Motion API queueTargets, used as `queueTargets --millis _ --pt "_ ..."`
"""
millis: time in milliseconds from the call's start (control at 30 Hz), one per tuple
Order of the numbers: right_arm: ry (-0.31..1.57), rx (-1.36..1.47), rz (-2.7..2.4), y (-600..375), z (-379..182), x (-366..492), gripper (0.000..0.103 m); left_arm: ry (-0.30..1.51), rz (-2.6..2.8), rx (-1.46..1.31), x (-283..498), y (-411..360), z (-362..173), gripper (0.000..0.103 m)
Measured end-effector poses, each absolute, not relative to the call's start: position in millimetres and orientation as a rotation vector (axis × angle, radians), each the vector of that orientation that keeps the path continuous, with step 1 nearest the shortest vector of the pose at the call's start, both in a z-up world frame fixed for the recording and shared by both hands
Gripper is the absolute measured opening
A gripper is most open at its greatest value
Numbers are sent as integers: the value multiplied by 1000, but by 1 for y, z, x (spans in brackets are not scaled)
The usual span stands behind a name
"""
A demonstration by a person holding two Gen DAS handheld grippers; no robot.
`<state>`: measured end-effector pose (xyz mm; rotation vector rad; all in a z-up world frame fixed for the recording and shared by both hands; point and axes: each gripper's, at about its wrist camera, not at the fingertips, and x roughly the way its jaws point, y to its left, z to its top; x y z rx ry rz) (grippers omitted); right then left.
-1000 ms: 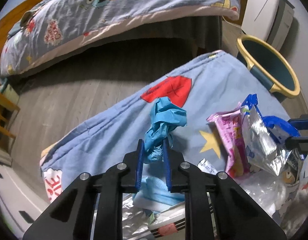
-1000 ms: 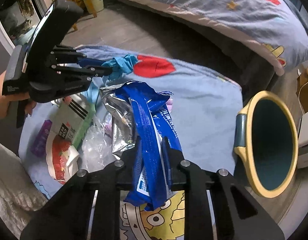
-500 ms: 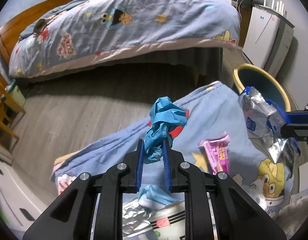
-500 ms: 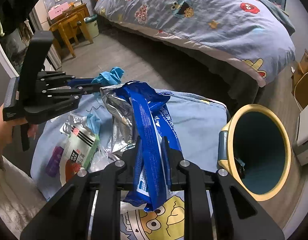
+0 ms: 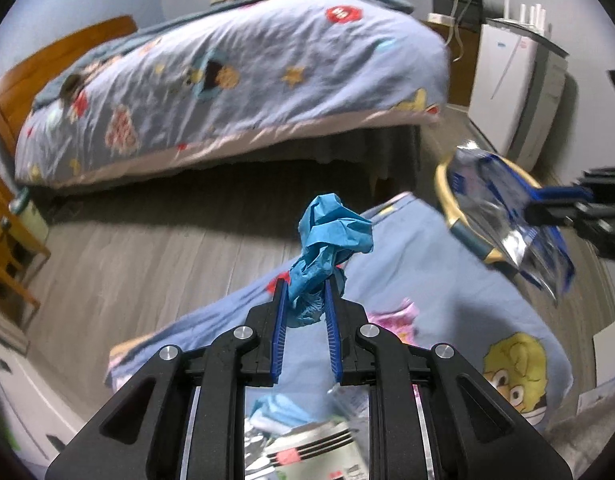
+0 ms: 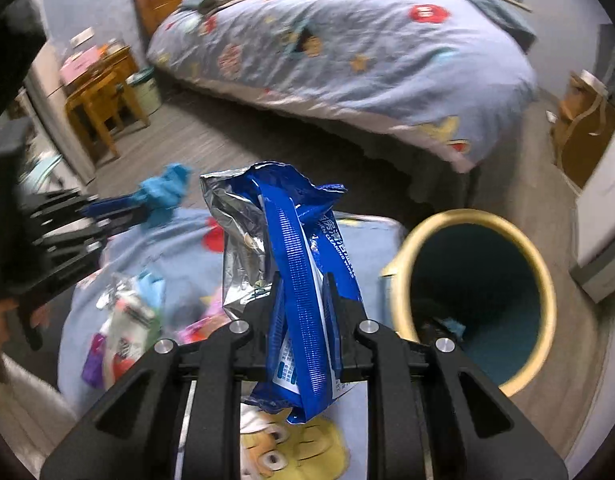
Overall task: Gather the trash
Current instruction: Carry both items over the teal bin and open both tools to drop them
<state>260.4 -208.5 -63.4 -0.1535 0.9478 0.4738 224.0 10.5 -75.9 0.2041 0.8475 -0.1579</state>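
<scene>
My left gripper (image 5: 305, 286) is shut on a crumpled blue glove (image 5: 327, 240), held in the air above the cartoon-print blue cloth (image 5: 447, 280). My right gripper (image 6: 305, 280) is shut on a blue and silver foil wrapper (image 6: 291, 236), which hangs left of the yellow-rimmed teal bin (image 6: 545, 280). In the right wrist view the left gripper (image 6: 119, 210) holds the glove (image 6: 167, 190) at the left. In the left wrist view the wrapper (image 5: 503, 216) shows blurred in front of the bin's rim (image 5: 443, 188).
More trash lies on the cloth: a pink wrapper (image 5: 395, 320), a white and green packet (image 6: 127, 320), a purple item (image 6: 93, 364). A bed with a cartoon duvet (image 6: 347, 52) stands behind, a wooden stool (image 6: 103, 100) at the left, a white appliance (image 5: 515, 92) at the right.
Both grippers have risen from the cloth with their loads. The right gripper has carried the wrapper toward the bin, which now looks closer and larger.
</scene>
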Motion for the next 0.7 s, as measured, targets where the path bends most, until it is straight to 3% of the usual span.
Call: queueTargets --millis 367,700 --pt "897 81 234 -320 -58 301 18 819 -269 184 243 -61 -54 19" --pt "895 242 65 -390 -77 312 18 893 -415 222 274 -151 -74 19"
